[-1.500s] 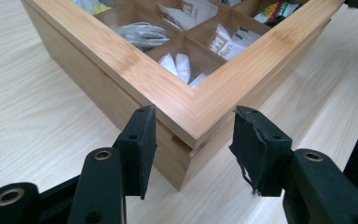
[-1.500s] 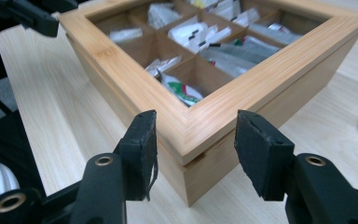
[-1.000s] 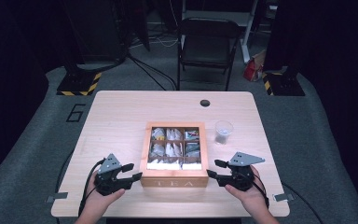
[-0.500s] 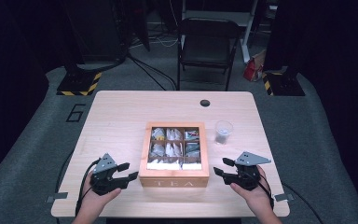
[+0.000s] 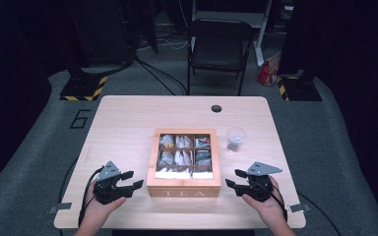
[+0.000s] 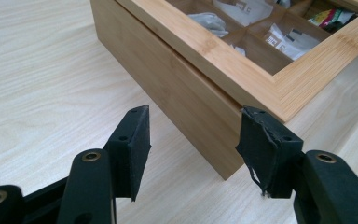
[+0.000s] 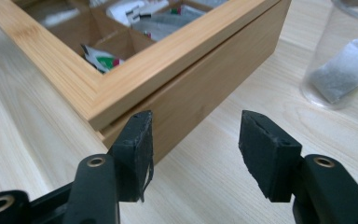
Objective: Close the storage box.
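Note:
A closed wooden tea box [image 5: 183,187] with a glass lid and compartments of tea bags sits in the middle of the table. My left gripper [image 5: 132,179] rests by its near left corner, apart from it. In the left gripper view, the left gripper [image 6: 191,135] is open and its jaws have just been opening, with the box's corner [image 6: 182,88] beyond the pads and nothing pressed between them. My right gripper [image 5: 233,178] lies by the near right corner. The right gripper [image 7: 193,140] is open too, its left pad just short of the box [image 7: 200,88].
A clear plastic cup [image 5: 236,138] with a tea bag inside [image 7: 345,65] stands to the right of the box. A small black round cap [image 5: 216,108] is set near the table's far edge. A black folding chair [image 5: 220,46] stands behind the wooden table [image 5: 128,123].
The left gripper's jaws stand a little wider than before. Both hands have stayed almost where they were, on either side of the box.

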`<move>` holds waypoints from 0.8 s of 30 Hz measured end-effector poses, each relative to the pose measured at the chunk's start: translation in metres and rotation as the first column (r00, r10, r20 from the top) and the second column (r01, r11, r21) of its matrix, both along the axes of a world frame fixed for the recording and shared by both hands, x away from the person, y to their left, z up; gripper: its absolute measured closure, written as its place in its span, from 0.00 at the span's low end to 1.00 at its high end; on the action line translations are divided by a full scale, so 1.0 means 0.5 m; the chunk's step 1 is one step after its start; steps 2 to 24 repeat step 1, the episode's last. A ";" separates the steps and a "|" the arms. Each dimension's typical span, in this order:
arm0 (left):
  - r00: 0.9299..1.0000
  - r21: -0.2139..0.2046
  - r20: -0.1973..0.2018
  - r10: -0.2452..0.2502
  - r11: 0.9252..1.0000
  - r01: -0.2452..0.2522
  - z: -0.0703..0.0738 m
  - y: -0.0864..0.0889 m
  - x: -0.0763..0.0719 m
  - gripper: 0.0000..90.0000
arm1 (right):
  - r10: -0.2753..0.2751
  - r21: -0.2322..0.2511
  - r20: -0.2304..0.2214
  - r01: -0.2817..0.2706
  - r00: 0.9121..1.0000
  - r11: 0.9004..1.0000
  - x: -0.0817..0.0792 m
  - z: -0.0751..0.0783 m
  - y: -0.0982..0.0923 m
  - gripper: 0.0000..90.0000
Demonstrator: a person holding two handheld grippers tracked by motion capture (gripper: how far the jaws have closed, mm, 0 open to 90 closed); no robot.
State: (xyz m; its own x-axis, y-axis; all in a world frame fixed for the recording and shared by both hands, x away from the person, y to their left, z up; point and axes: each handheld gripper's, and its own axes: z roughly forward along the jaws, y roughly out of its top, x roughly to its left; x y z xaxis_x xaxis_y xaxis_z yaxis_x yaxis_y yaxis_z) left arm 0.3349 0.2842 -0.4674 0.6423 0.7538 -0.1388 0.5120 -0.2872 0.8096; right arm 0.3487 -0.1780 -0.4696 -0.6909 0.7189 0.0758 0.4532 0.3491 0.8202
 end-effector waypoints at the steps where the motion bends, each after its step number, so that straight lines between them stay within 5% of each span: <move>1: 1.000 0.001 -0.002 0.000 1.000 0.000 -0.001 0.000 0.001 0.48 | 0.004 -0.011 0.001 -0.004 1.000 1.000 0.000 -0.001 0.000 0.49; 24: 1.000 0.001 -0.002 0.000 1.000 0.000 -0.001 0.000 0.001 0.48 | 0.004 -0.011 0.001 -0.004 1.000 1.000 0.000 -0.001 0.000 0.49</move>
